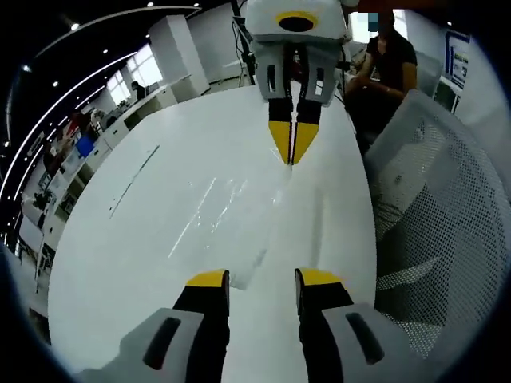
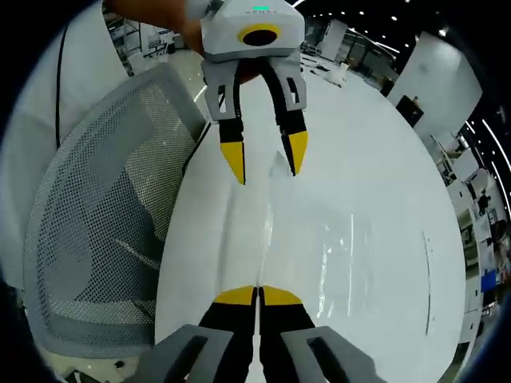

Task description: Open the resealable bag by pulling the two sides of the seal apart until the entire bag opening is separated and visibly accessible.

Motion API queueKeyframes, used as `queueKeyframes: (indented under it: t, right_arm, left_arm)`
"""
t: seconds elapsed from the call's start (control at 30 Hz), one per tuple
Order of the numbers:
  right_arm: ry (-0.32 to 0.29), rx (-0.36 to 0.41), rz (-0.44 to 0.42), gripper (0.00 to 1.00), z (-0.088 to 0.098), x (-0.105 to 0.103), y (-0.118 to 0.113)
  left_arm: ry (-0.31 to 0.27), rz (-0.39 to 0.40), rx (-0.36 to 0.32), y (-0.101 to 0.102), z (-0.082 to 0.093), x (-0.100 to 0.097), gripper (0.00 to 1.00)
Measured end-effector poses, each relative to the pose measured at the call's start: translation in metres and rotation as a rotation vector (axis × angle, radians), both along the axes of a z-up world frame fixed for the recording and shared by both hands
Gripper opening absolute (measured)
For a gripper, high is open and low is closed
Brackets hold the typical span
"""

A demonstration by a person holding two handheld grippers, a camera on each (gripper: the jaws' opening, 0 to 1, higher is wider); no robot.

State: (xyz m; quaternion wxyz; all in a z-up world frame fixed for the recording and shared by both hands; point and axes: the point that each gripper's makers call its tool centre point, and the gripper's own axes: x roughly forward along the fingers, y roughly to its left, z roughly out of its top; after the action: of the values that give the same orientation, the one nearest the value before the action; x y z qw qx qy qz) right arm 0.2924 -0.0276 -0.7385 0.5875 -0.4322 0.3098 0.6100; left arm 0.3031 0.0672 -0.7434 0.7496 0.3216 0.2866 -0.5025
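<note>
— clear plastic, that's the resealable bag (image 1: 239, 209): it lies flat on the white table (image 1: 120, 239), hard to see except for its glints and creases.

— where is it relative to the table edge?

— near the edge that runs along the mesh chair (image 1: 435, 215), stretched lengthwise between the two grippers.

— the left gripper (image 1: 261, 278)?

— its yellow-tipped jaws stand apart in the left gripper view, with the near end of the bag just beyond them. the right gripper view shows the same gripper (image 2: 264, 161) from across the table, jaws spread, hanging over the far end of the bag (image 2: 319, 239). whether a tip touches the plastic, i cannot tell.

— and the right gripper (image 2: 256, 295)?

— jaws pressed together, tips meeting on the bag's edge at the table's chair side. from the left gripper view it (image 1: 292, 144) comes down from the top, tips pinched to a point where the plastic wrinkles.

— anything else around the table?

— a person in a dark top (image 1: 391, 68) sits past the far end, beyond the chair (image 2: 104, 215). desks and shelves line the room on the table's other side.
</note>
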Motion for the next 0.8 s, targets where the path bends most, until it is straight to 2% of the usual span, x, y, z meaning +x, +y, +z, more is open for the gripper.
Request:
queueKeyframes:
  t: [0.17,0.23,0.43,0.57,0.6,0.73,0.8]
  right_arm:
    - [0.001,0.023,-0.016,0.0,0.007,0.0,0.002]
    - [0.004,0.032,-0.027,0.0,0.009,0.002,0.002]
    - [0.026,0.044,-0.061,0.0,0.011,-0.001,0.002]
    - [0.059,0.051,-0.12,0.0,0.01,-0.001,0.001]
    - [0.067,0.053,-0.128,0.0,0.011,-0.001,0.001]
    - [0.052,0.073,-0.131,0.0,0.013,0.002,0.005]
    - [0.053,0.107,-0.142,0.04,0.017,0.003,0.012]
  left_arm:
    - [-0.005,-0.038,0.013,0.001,-0.001,0.001,0.07]
    - [-0.002,-0.042,0.01,0.001,-0.001,0.001,0.02]
    - [0.021,-0.05,-0.004,-0.001,-0.002,0.0,0.0]
    - [-0.008,-0.095,-0.007,-0.003,-0.001,0.001,0.0]
    - [0.0,-0.096,-0.004,-0.003,-0.001,0.0,0.0]
    - [-0.019,-0.127,0.008,-0.003,-0.003,0.0,0.0]
    - [-0.019,-0.124,-0.009,-0.005,-0.001,0.0,0.0]
